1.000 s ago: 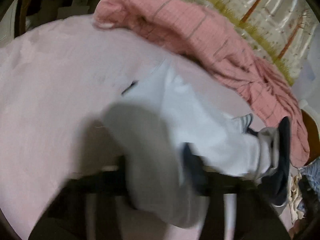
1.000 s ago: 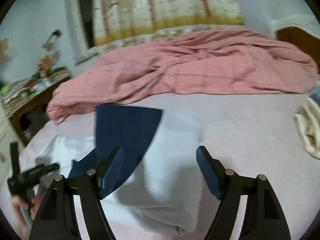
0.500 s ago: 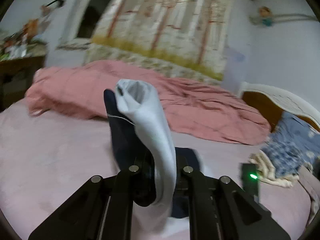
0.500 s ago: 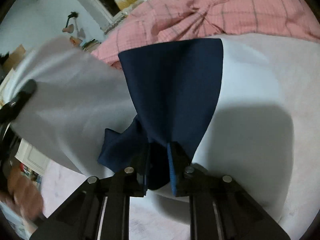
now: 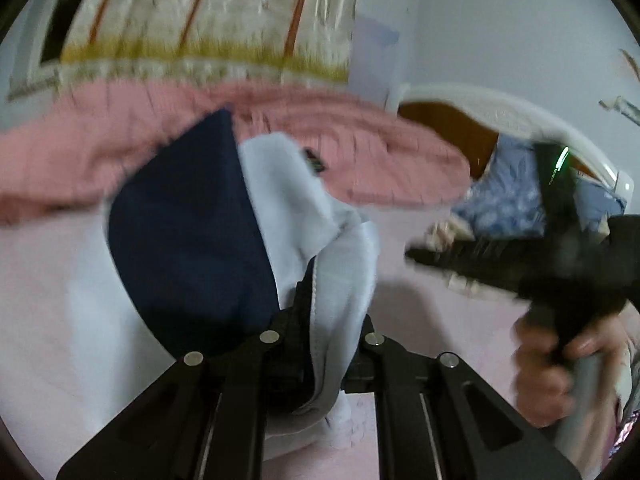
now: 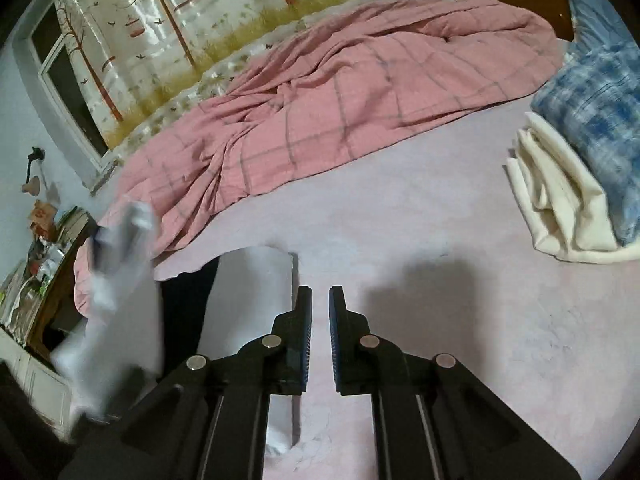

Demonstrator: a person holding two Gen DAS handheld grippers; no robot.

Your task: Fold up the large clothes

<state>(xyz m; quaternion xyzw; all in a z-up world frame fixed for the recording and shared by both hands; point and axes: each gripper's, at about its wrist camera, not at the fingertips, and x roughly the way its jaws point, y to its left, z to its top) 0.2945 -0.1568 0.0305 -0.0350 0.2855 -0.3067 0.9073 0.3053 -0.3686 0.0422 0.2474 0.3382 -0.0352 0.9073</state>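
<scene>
A white and navy garment (image 5: pixel 256 216) hangs bunched in front of my left gripper (image 5: pixel 320 320), which is shut on its white hem above the pale pink bed sheet (image 5: pixel 420 288). In the right wrist view the same garment (image 6: pixel 248 292) lies and hangs at the left. My right gripper (image 6: pixel 320 312) has its jaws nearly together with nothing between them, just right of the garment's edge. It also shows in the left wrist view (image 5: pixel 520 260), held in a hand at the right.
A crumpled pink checked quilt (image 6: pixel 340 112) lies across the far side of the bed. A cream cloth (image 6: pixel 560 208) and a blue patterned cloth (image 6: pixel 600 120) lie at the right. A cluttered wooden desk (image 6: pixel 40 280) stands left of the bed.
My right gripper has let go of the navy part of the garment and stands clear of it. My left gripper still holds the garment and has swung with it.
</scene>
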